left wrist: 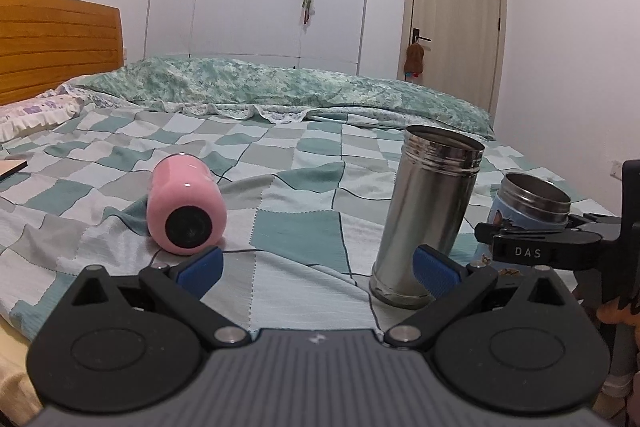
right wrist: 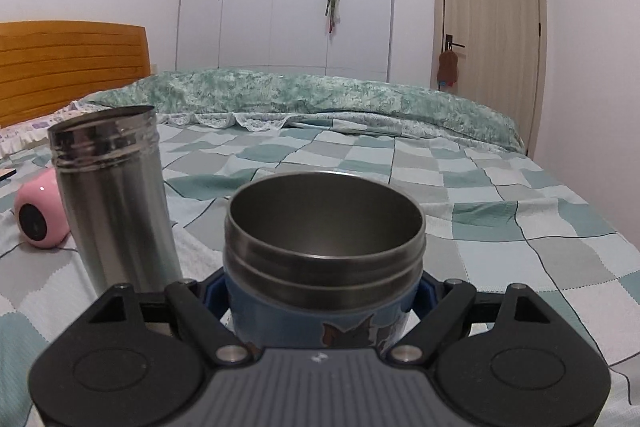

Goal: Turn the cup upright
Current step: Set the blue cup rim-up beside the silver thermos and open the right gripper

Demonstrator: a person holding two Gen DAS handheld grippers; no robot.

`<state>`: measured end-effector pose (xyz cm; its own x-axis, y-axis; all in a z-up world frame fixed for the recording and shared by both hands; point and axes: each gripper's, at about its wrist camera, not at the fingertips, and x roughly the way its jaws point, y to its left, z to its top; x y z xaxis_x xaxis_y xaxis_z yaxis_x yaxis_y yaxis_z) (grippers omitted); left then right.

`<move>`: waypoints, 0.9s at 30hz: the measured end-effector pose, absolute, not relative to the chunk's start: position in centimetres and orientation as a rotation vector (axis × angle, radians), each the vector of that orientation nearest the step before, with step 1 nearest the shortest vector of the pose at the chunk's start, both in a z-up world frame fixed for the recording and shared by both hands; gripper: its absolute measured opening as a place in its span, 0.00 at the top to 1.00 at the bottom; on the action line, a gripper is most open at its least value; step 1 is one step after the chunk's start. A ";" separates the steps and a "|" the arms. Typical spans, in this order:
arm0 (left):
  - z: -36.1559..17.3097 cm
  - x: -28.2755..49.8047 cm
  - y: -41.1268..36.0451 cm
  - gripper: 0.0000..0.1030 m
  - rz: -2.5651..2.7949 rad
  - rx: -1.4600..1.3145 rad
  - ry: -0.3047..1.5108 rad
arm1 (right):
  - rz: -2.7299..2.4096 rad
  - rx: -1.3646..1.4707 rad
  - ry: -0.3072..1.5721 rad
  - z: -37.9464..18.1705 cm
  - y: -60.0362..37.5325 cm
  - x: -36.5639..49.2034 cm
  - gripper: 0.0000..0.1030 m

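Note:
A pink cup lies on its side on the checked bedspread, its dark base toward me; it also shows at the left of the right wrist view. A tall steel cup stands upright, also in the right wrist view. A blue cartoon cup with a steel rim stands upright between the blue pads of my right gripper, which is shut on it; the cup also shows in the left wrist view. My left gripper is open and empty, between the pink and steel cups.
The bedspread is wrinkled. A folded green quilt lies along the far side. A wooden headboard and a pillow are at the left. A wardrobe and a door stand behind.

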<state>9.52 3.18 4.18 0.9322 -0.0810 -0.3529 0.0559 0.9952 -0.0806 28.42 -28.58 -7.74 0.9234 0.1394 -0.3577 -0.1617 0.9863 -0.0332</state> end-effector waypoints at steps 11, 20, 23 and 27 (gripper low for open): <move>5.3 7.0 2.4 0.00 -0.080 -0.042 0.280 | 0.164 -0.048 0.248 -6.7 -30.8 22.1 0.00; 4.4 2.4 1.1 0.00 -0.114 -0.034 0.180 | 0.201 -0.090 0.125 -6.2 -32.7 12.5 0.00; 3.5 1.0 0.7 0.00 -0.125 -0.034 0.172 | 0.202 -0.098 0.111 -6.9 -33.1 9.9 0.00; 2.4 -0.5 -0.1 0.00 -0.125 -0.011 0.162 | 0.192 -0.106 0.103 -8.1 -33.6 7.4 0.00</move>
<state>-0.51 -0.12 2.36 0.9791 -0.1252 -0.1602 0.1235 0.9921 -0.0208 7.45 -33.57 -8.12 0.9764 0.1845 -0.1118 -0.1953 0.9761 -0.0950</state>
